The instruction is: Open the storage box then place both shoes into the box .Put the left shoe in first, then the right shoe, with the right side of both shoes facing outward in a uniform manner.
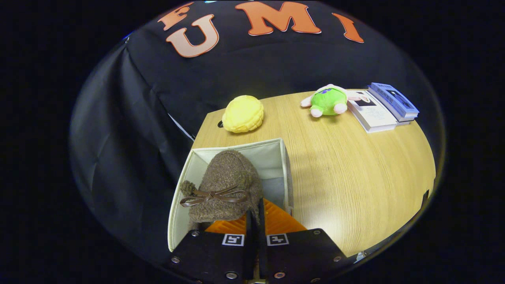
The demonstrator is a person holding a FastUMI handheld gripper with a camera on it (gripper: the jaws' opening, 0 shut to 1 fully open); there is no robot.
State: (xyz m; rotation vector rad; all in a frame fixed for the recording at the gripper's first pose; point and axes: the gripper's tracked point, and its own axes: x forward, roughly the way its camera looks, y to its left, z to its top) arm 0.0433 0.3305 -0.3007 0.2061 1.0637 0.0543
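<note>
One pair of tongs [254, 215], fingers pressed nearly together, pinching the rear edge of a brown fuzzy shoe [225, 185] with a bow, held over the open box [282, 157] at the desk's [355, 177] near corner. Beyond: yellow plush [242, 113], green plush [328, 101], two books [382, 108].

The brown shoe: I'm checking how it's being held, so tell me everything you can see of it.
The brown shoe is a fuzzy, woolly-looking slipper with a thin brown bow across its top. It hangs toe away from the camera over the open cream storage box, which stands at the wooden table's edge. The gripper is closed on its near end; both fingers appear to pinch the rim. Its sole is hidden.
</note>
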